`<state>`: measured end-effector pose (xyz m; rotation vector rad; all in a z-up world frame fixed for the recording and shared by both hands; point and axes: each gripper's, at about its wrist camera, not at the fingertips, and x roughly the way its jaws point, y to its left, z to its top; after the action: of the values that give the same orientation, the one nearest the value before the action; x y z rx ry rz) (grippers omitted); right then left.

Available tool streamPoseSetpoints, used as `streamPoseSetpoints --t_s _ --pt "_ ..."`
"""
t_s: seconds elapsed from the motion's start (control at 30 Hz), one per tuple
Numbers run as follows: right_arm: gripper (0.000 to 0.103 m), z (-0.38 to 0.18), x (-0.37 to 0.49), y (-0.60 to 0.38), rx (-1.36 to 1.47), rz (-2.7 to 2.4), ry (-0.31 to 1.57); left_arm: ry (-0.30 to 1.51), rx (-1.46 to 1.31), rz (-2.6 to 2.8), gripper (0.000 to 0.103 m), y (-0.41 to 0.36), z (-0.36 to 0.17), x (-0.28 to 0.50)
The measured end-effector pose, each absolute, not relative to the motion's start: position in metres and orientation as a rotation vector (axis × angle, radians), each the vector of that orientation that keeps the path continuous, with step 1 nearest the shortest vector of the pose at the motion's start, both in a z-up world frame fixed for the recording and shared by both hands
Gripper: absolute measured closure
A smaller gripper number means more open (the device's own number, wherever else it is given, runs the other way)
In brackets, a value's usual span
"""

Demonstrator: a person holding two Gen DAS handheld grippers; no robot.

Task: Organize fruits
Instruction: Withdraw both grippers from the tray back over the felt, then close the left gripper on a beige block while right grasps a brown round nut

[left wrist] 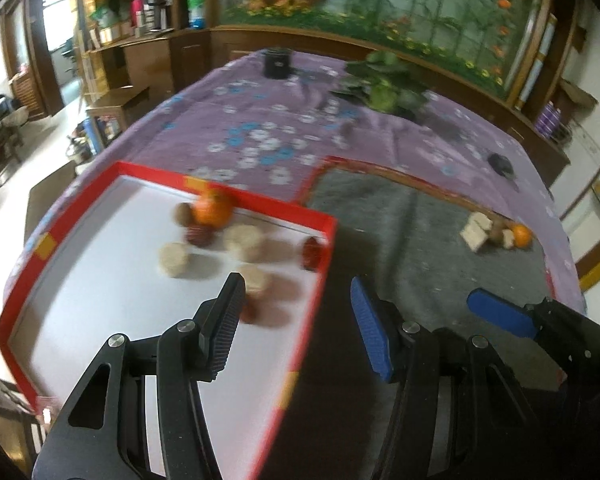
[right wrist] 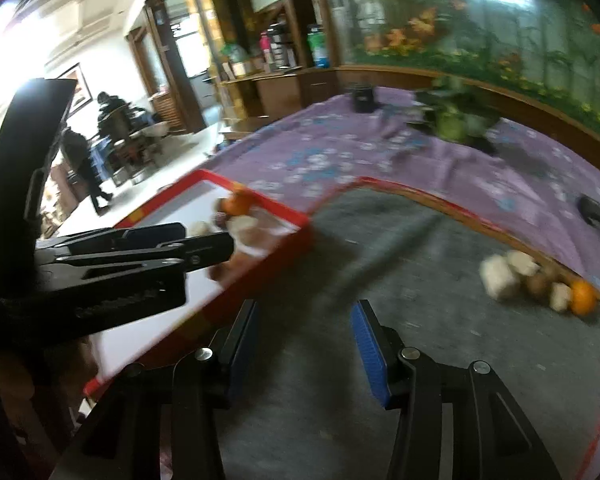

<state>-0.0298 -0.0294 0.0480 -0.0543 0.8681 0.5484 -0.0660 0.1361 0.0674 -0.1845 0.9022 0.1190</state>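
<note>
L gripper (left wrist: pixel 296 324) fingers spread, empty, over red tray (left wrist: pixel 256 196) edge. R gripper (right wrist: pixel 304 344) also spread, empty, over grey mat (right wrist: pixel 400 248). Tray holds orange (left wrist: pixel 212 210) w/ blurry brown and beige pieces. Far side of mat: 2nd orange (right wrist: pixel 583 297) beside beige chunks (right wrist: pixel 500 276).

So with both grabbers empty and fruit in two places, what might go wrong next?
The round orange on the grey mat sits packed against pale blocks, so the open right gripper may nudge or grab those instead. The red-rimmed white tray is crowded near its far corner; dropping more there could set pieces rolling.
</note>
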Motion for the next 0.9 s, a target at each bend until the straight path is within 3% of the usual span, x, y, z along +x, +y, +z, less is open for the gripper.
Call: streamPoseSetpoints --t_s 0.9 --pt "0.053 0.029 -0.014 -0.205 0.104 0.302 0.895 0.998 -0.188 -0.094 0.048 -0.007 0.042 0.050"
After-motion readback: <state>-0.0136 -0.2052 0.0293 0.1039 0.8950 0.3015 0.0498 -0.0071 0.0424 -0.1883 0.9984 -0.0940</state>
